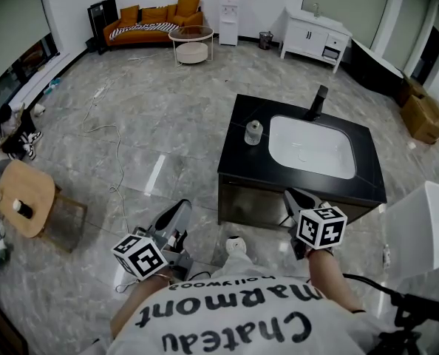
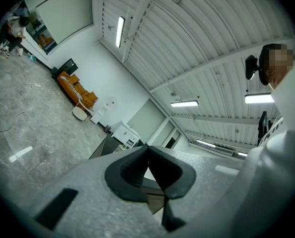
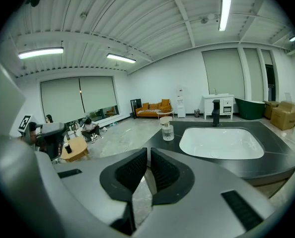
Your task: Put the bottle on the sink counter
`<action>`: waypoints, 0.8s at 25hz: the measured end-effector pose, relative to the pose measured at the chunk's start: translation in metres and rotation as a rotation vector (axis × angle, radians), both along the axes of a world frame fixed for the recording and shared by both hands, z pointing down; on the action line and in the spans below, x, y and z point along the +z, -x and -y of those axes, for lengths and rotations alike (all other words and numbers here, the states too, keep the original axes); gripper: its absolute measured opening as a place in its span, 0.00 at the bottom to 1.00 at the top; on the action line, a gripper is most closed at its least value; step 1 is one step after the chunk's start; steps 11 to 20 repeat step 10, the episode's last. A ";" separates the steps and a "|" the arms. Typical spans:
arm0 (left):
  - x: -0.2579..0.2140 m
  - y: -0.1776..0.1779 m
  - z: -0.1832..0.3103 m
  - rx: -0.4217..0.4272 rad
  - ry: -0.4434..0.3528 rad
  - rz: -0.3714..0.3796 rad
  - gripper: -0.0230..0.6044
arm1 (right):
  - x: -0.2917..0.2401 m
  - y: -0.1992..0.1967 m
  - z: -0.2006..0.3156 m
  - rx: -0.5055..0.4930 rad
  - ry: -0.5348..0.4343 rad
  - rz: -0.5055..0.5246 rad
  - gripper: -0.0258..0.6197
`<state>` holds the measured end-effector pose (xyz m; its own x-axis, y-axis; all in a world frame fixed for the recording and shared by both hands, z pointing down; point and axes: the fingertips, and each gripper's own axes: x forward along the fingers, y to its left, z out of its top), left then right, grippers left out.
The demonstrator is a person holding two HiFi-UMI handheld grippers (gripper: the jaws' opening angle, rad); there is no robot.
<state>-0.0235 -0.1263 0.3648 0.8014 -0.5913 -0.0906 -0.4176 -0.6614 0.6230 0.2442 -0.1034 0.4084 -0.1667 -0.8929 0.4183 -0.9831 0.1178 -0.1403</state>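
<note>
Grey floor [image 1: 168,124] runs to a far sofa [image 1: 157,17], the black counter [image 1: 238,165] with its basin [image 1: 312,146] stands near, the left gripper [image 1: 179,214] and right gripper [image 1: 296,198] hang before it, both closed on nothing, and the bottle [image 1: 253,132] stands upright on the counter, left of the basin.

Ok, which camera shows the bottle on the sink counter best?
The right gripper view: the bottle stands side-on, upright, left of the basin. The head view shows it small, from above. The left gripper view misses it.
</note>
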 end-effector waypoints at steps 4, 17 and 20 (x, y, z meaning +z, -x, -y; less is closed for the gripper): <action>-0.002 0.002 0.003 0.000 -0.005 -0.011 0.06 | -0.005 0.000 0.001 0.004 -0.007 -0.011 0.09; -0.002 0.007 0.003 0.002 0.003 -0.016 0.06 | -0.007 0.003 -0.001 0.011 -0.013 -0.019 0.09; -0.002 0.007 0.003 0.002 0.003 -0.016 0.06 | -0.007 0.003 -0.001 0.011 -0.013 -0.019 0.09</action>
